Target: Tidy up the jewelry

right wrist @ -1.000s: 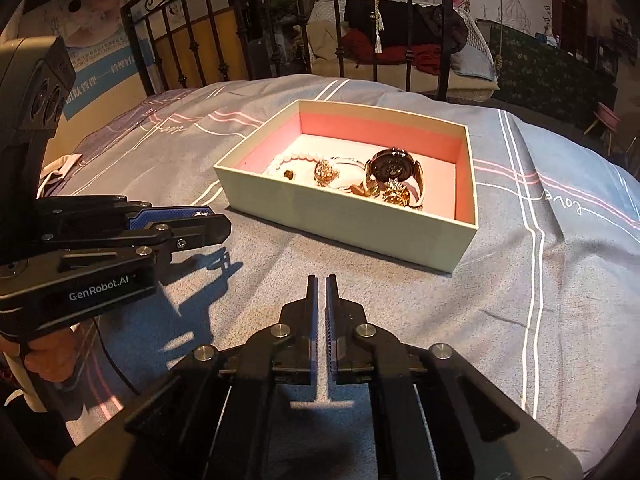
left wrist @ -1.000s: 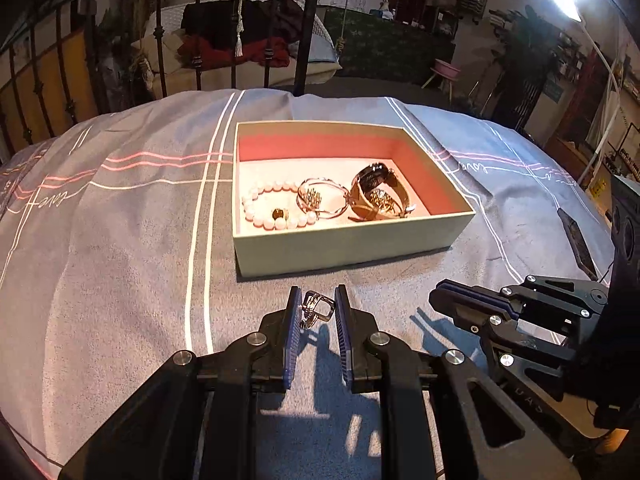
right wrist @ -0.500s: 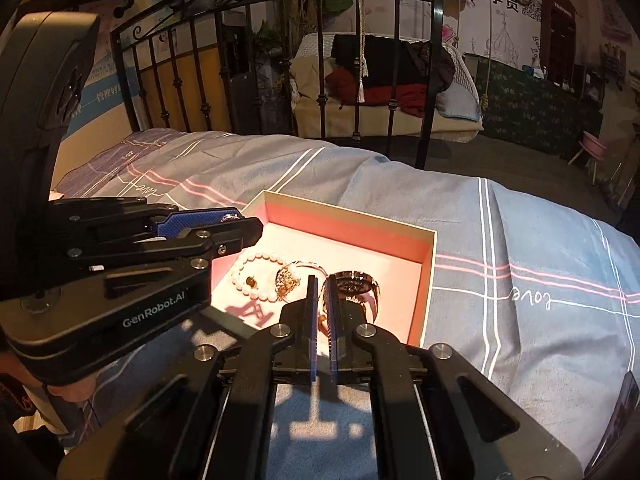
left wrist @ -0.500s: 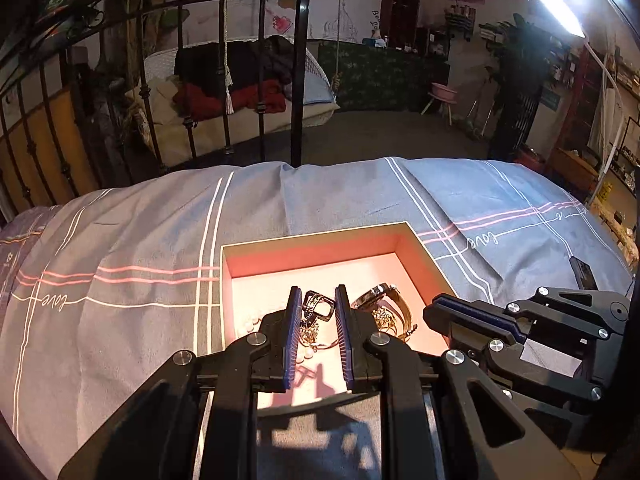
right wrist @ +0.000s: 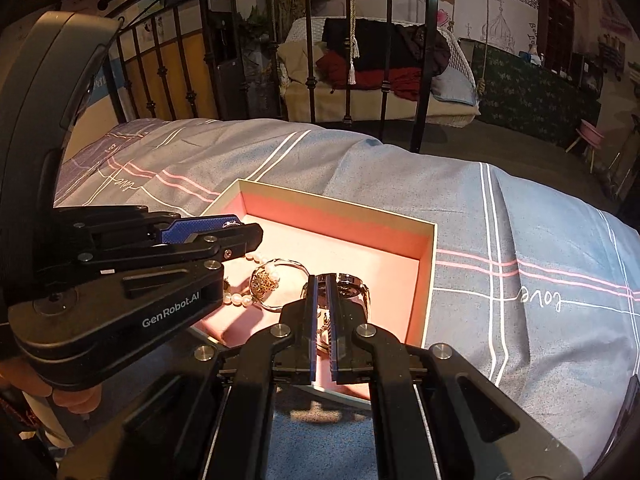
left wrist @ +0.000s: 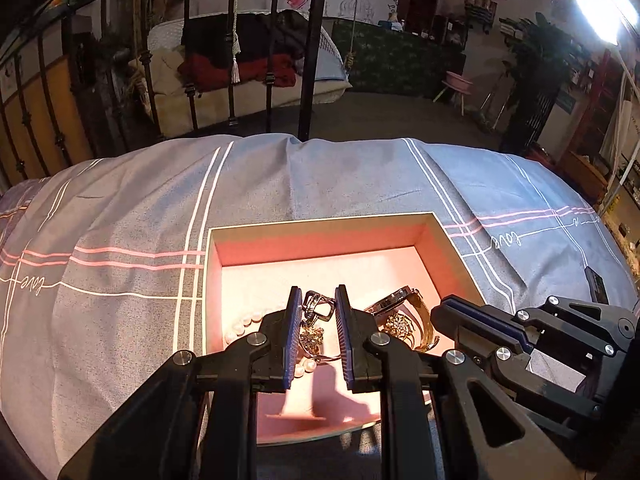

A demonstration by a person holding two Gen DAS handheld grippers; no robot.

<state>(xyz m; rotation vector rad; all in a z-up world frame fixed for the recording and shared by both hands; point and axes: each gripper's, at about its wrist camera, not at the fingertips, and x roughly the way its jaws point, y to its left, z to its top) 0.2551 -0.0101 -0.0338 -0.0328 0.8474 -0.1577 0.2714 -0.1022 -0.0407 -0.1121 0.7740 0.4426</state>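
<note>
Silver ring pinched in left tool, box floor directly beneath; right tool pressed together, my 3 o'clock.

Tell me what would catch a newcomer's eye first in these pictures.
First, the open box with its glowing pink lining, sitting on the grey striped bedspread. Inside it gleam a pearl bracelet, a gold bangle and a watch. The left claw hangs over the box pinching a small metal ring, with the right claw beside it.
</note>
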